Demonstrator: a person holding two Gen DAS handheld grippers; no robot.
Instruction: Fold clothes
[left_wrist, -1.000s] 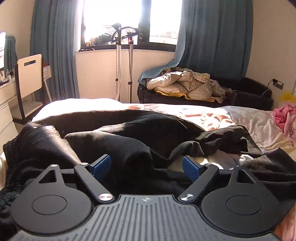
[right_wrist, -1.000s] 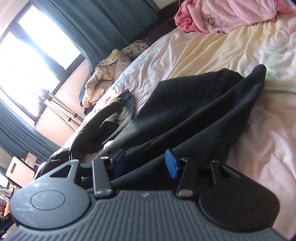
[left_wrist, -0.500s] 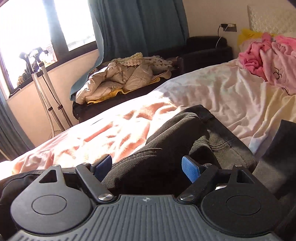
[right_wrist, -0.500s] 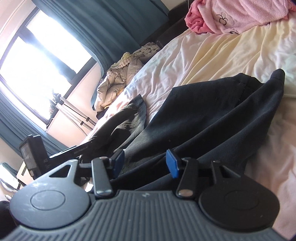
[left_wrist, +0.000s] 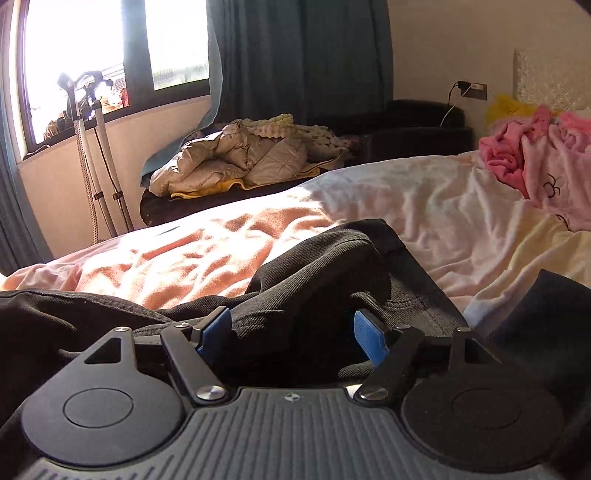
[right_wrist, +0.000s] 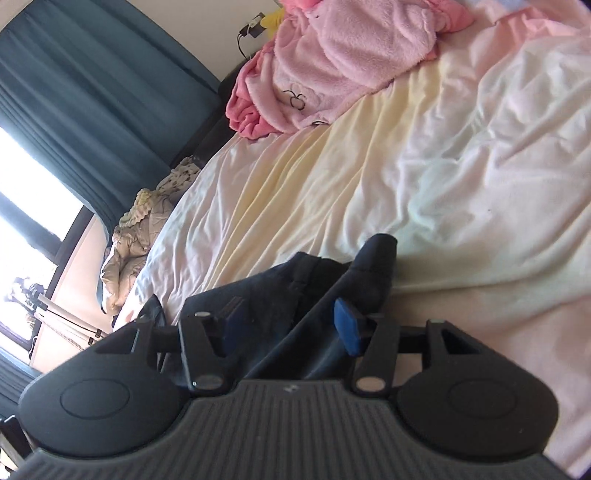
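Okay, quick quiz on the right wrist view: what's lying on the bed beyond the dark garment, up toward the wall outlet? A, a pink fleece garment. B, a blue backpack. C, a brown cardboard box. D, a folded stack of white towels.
A: a crumpled pink fleece garment with a small black printed motif lies on the bed sheet, beyond the dark garment.

The crumpled black twill garment (left_wrist: 325, 273) looks near-navy where the right wrist view catches it (right_wrist: 280, 295). It lies on a rumpled bedsheet (left_wrist: 424, 206) that runs from pale cream-yellow to soft pink, glowing orange-pink in the sunlight. A fluffy pink fleece garment (right_wrist: 332, 62) carries small black line drawings. Both grippers have black bodies with bright blue finger pads (left_wrist: 369, 339). Heavy teal curtains (left_wrist: 295, 59) hang behind a beige quilted jacket (left_wrist: 240, 158) with a yellow edge beneath.
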